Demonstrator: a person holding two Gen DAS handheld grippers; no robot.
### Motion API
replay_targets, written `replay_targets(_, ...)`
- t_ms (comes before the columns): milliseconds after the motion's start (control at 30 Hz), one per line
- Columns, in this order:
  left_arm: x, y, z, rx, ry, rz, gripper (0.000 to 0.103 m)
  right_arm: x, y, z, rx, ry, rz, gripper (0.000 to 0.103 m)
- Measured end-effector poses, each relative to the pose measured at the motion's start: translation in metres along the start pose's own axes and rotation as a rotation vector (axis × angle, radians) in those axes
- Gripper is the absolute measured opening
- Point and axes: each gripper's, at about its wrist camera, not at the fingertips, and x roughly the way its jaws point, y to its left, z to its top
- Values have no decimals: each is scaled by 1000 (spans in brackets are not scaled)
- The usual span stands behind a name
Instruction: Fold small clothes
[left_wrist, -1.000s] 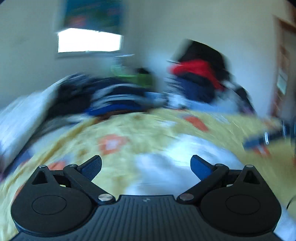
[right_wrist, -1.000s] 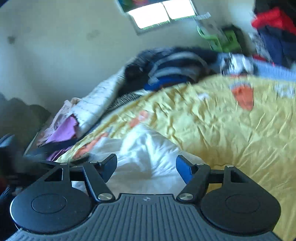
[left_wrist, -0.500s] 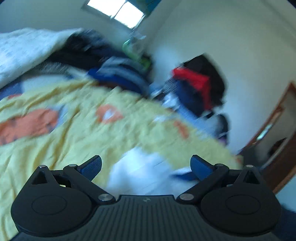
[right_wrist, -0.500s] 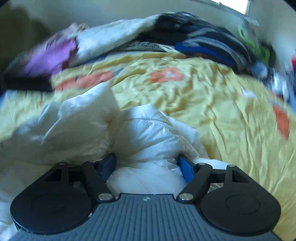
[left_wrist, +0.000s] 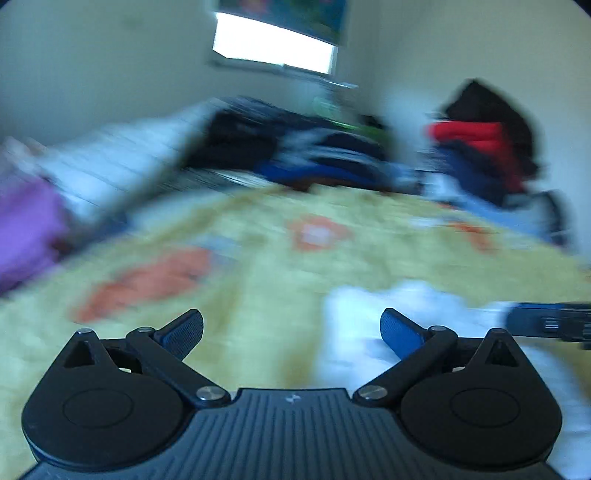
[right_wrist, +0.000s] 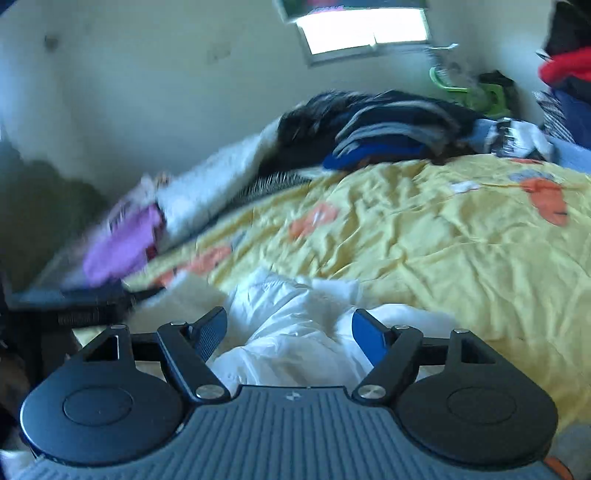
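A crumpled white cloth garment (right_wrist: 295, 332) lies on the bed's yellow patterned sheet (right_wrist: 443, 240). The right gripper (right_wrist: 288, 332) straddles it, jaws opening, pads not pressing. The left gripper (left_wrist: 291, 332) hovers beside it, jaws wide and empty.

The middle of the yellow bedspread (right_wrist: 461, 240) lies bare and passable, hemmed by dark folded clothes (right_wrist: 388, 125) at the far edge, a purple garment (right_wrist: 122, 243) on the left, and crumpled white cloth (right_wrist: 295, 332) nearest.
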Motion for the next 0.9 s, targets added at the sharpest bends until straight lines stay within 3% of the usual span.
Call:
replay_targets(33, 5, -3, 2, -13, 11, -52, 103, -5, -1, -1, 14, 21, 4, 80)
replay_targets(100, 21, -4, 6, -69, 32, -86, 103, -14, 0, -6, 15, 44, 16, 80)
replay_targets(200, 38, -7, 14, -192, 49, -131, 103, -22, 14, -15, -61, 45, -8, 81)
replay_targets(267, 46, -13, 22, -231, 49, -220, 103, -22, 28, -18, -133, 58, -44, 82)
replay_targets(300, 48, -20, 27, -207, 48, -245, 103, -19, 29, -16, -152, 64, -52, 82)
replay_targets(367, 53, -42, 33, -56, 34, -275, 103, -11, 26, -16, -130, 84, -53, 82)
replay_targets(433, 69, -72, 15, 186, 42, -193, 103, 9, 21, -20, -139, 140, -85, 88)
replay_targets(500, 97, -84, -6, 353, 123, -119, 103, 24, 25, -26, -196, 168, -141, 88)
replay_targets(600, 100, -70, 1, 254, 153, -133, 103, 19, 32, -25, -216, 150, -155, 87)
replay_targets(667, 87, -69, 3, 271, 112, -113, 103, 10, 33, -24, -209, 129, -143, 88)
replay_targets(800, 53, -79, 5, 382, 9, -37, 103, -15, 35, -23, -184, 88, -130, 86)
replay_targets(900, 16, -96, 9, 535, -162, 59, 103, -41, 42, -24, -174, 44, -153, 85)
